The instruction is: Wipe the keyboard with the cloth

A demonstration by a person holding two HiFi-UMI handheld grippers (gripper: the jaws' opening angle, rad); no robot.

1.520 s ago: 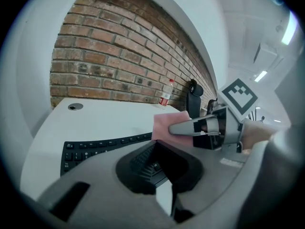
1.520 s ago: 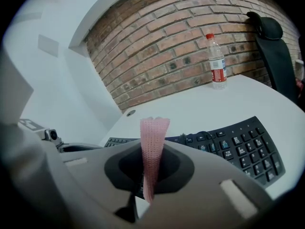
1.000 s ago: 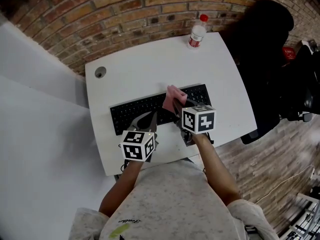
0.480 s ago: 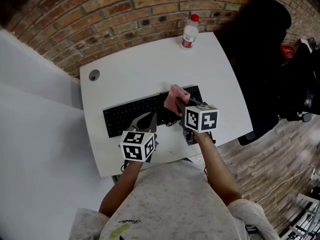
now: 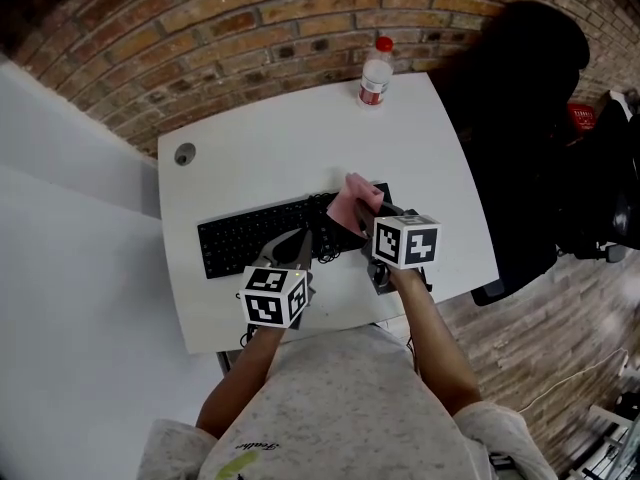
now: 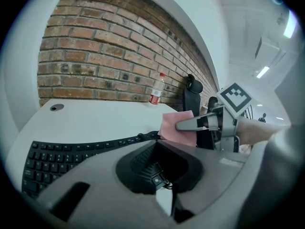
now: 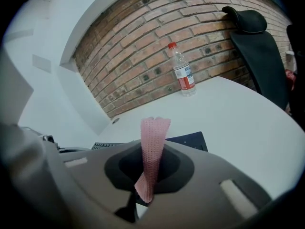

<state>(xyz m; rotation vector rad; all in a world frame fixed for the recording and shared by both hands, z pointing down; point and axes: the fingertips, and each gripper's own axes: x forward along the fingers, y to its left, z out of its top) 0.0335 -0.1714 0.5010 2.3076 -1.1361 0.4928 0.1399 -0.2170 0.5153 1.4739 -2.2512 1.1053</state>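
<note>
A black keyboard (image 5: 255,236) lies along the front of the white desk (image 5: 280,133). My right gripper (image 5: 368,211) is shut on a pink cloth (image 5: 353,196), held over the keyboard's right end. In the right gripper view the cloth (image 7: 153,147) stands up between the jaws of the right gripper (image 7: 147,178). My left gripper (image 5: 298,246) is shut with nothing in it and sits at the keyboard's front edge near the middle. The left gripper view shows the keyboard (image 6: 71,151), the cloth (image 6: 177,128) and the left gripper (image 6: 159,175).
A clear water bottle (image 5: 375,71) with a red cap stands at the desk's far edge by the brick wall. A round cable hole (image 5: 185,154) is at the far left corner. A black office chair (image 5: 520,108) stands to the right of the desk.
My right gripper has carried the cloth rightward along the keyboard, from past its middle to its right end. The left gripper has stayed at the keyboard's front edge.
</note>
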